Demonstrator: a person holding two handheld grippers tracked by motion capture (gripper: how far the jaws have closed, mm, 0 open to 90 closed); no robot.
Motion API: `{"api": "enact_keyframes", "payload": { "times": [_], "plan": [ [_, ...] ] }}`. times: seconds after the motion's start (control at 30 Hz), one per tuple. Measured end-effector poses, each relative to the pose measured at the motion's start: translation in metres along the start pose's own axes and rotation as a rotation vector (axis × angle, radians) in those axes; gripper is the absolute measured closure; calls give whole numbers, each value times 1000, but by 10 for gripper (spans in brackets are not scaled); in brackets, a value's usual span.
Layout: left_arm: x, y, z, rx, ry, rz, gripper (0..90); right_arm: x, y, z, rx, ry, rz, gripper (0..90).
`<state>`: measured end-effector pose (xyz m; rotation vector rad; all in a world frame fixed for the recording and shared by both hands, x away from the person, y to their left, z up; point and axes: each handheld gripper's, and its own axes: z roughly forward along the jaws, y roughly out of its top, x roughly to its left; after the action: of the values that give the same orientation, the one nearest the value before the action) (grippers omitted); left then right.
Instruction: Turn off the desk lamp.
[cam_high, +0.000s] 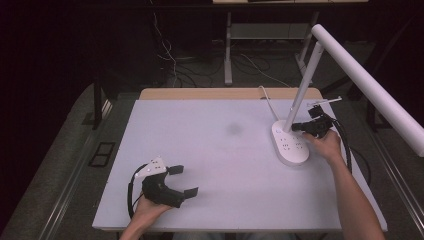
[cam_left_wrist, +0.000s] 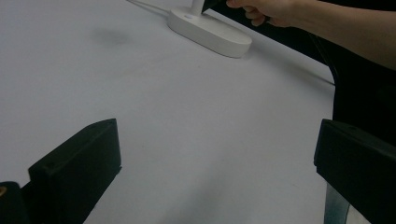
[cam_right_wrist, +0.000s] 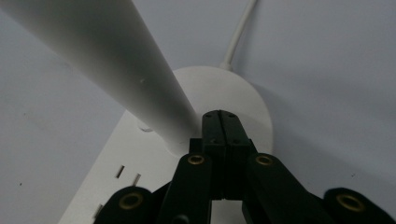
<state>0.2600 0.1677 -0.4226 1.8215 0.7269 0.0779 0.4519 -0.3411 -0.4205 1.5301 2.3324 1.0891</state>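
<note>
High view: white desk lamp (cam_high: 292, 145) sits at right-centre of the white table (cam_high: 210, 150), oval base flat on the surface, stem leaning up to the right, long tube head crossing the upper right of the frame. Right gripper (cam_high: 296, 127) is at the foot of the stem, over the base; right hand (cam_high: 327, 144) just behind it. Left gripper (cam_high: 182, 181) is at lower left, held in the left hand (cam_high: 147, 207), jaws spread, nothing between them. Left gripper view: both black jaws wide apart over bare table; lamp base (cam_left_wrist: 210, 31) at top centre, the other hand (cam_left_wrist: 268, 10) beside it. Right gripper view: jaws pressed together, tips (cam_right_wrist: 221, 116) right at the stem (cam_right_wrist: 116, 65) where it meets the base; can't tell if they touch it. White cable (cam_right_wrist: 238, 32) runs off the base toward the top of the frame.
</note>
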Motion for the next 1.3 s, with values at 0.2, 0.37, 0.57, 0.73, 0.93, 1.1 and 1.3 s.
{"api": "enact_keyframes", "payload": {
  "times": [0.2, 0.37, 0.57, 0.73, 0.93, 1.1, 1.3],
  "plan": [
    [0, 0, -1, -2, -1, 0, 0, 3, 1, 4, -4, 2, 0, 900],
    [1, 0, -1, -7, 4, -4, 0, 5, 4, 1, 6, -23, 2, 900],
    [0, 0, -1, 2, 1, 2, 0, 2, 3, -2, 9, -40, 5, 900],
    [0, 0, 0, 3, 0, 4, 0, -2, 0, -2, 1, -34, 11, 900],
    [0, 0, 1, 4, -1, 4, 0, -1, 0, -2, 6, -41, -1, 900],
    [1, 0, 0, 1, 2, -3, 0, 1, 1, -2, 1, -51, 0, 900],
    [1, 0, -1, -3, 3, -2, 0, 2, 3, -1, 0, -48, 8, 900]
  ]
}}
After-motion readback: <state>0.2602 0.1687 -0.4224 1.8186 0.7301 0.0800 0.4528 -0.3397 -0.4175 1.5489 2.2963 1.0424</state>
